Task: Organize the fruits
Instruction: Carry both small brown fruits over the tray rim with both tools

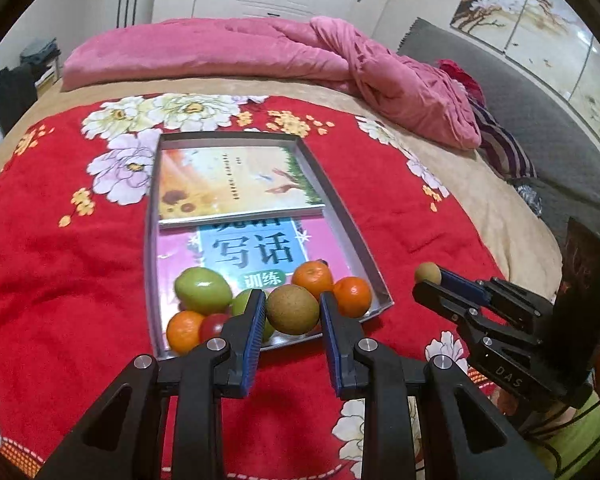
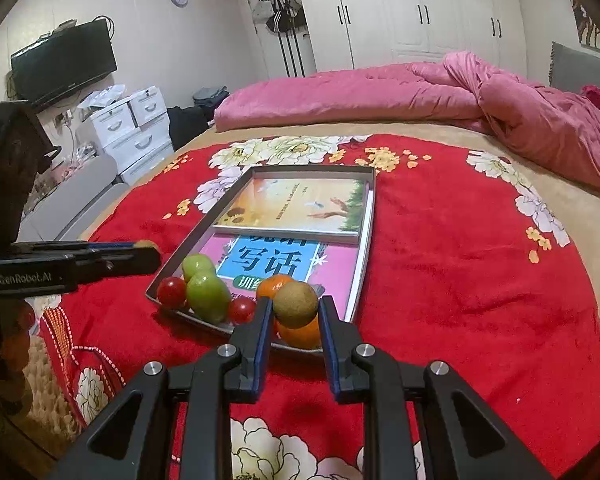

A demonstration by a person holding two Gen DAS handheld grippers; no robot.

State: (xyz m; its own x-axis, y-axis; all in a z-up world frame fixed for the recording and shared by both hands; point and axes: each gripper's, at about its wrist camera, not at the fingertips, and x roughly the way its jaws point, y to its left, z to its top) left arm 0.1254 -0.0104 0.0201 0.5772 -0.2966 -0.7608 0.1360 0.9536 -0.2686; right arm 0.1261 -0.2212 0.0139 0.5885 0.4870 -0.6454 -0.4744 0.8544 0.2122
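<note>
A silver tray (image 1: 342, 216) (image 2: 370, 216) lies on the red flowered blanket. At its near end sit green fruits (image 1: 203, 289) (image 2: 207, 295), oranges (image 1: 353, 295) (image 2: 300, 334) and red cherry tomatoes (image 1: 213, 326) (image 2: 171, 290). My left gripper (image 1: 291, 300) is shut on a round brown fruit (image 1: 293, 312) and holds it above the tray's near end. My right gripper (image 2: 296, 304) is shut on another brown fruit (image 2: 295, 306) over the tray's near corner. Each gripper also shows in the other view, the right gripper (image 1: 428, 280) and the left gripper (image 2: 148, 254), each with a fruit at its tip.
Two books (image 1: 236, 178) (image 2: 304, 204) fill the rest of the tray. A crumpled pink quilt (image 1: 340, 60) lies across the far side of the bed. White drawers (image 2: 136, 132) and a television (image 2: 64, 62) stand to the left of the bed.
</note>
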